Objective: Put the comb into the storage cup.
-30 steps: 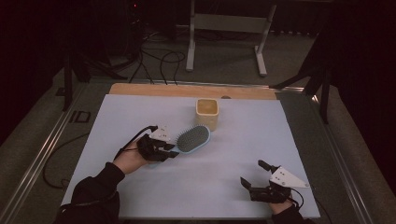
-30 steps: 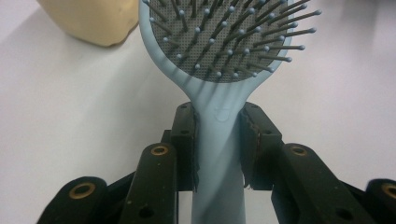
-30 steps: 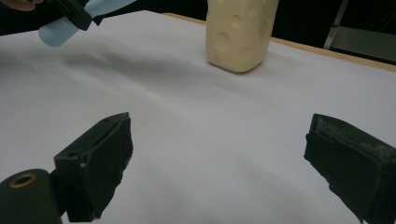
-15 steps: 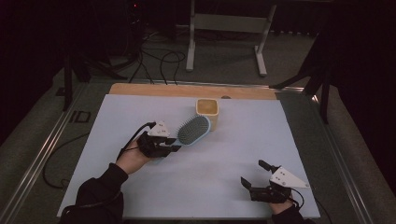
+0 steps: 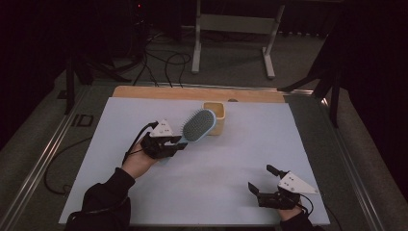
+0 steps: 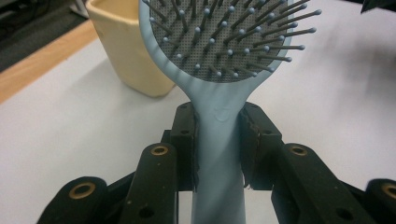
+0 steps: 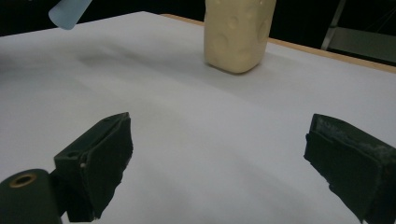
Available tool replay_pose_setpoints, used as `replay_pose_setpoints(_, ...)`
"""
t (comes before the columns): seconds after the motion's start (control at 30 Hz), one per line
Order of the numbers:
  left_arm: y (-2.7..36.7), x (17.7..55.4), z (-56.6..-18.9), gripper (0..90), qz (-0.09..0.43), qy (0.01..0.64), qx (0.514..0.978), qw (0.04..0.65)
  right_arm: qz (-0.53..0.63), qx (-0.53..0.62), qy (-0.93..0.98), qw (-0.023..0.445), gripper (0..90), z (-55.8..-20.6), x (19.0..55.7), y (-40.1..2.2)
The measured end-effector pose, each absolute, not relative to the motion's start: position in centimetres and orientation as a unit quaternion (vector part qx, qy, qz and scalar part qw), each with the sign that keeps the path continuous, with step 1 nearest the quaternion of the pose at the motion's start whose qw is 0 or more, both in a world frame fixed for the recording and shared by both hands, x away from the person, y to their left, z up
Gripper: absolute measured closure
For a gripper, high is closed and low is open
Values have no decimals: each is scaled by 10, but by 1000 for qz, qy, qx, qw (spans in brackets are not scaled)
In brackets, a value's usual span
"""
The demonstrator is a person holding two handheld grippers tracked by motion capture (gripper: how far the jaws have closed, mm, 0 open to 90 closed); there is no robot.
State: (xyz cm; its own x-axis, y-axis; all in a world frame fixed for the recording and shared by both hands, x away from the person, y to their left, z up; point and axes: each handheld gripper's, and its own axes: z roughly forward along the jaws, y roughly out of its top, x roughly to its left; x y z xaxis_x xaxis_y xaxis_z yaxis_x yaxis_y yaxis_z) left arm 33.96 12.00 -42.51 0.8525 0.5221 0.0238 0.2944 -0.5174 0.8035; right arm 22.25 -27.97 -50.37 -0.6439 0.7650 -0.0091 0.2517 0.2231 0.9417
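Left tool point(image 6: 219, 140) clenched on the neck of a light blue hairbrush point(image 6: 224, 56), pads pressing the handle from both sides, seen plainly in the left gripper view. Just beyond the jaws, the brush head, bristles up, lifted off the table point(image 5: 231, 159) and tilted away from the tool. Beyond the brush head and slightly to one side, a pale yellow cup point(image 6: 126, 51), upright on the white sheet, close to the head, contact impossible to tell. In the high view, left tool point(image 5: 166, 144) held up in the hand, hairbrush point(image 5: 198, 125) reaching toward the cup point(image 5: 216, 115). Right tool point(image 5: 262, 187) released, jaws wide apart, nothing between them, low at the table's near edge, well apart from brush and cup. Far ahead of the right tool point(image 7: 219, 163), the cup point(image 7: 236, 32) near the wooden back edge.
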Motion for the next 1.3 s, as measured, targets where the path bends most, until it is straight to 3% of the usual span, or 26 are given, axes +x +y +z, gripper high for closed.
replay_pose_setpoints(1.3, 98, 362, -393, 703, 182, 283, 800, 497, 522, 344, 740, 247, 75, -504, 223, -279)
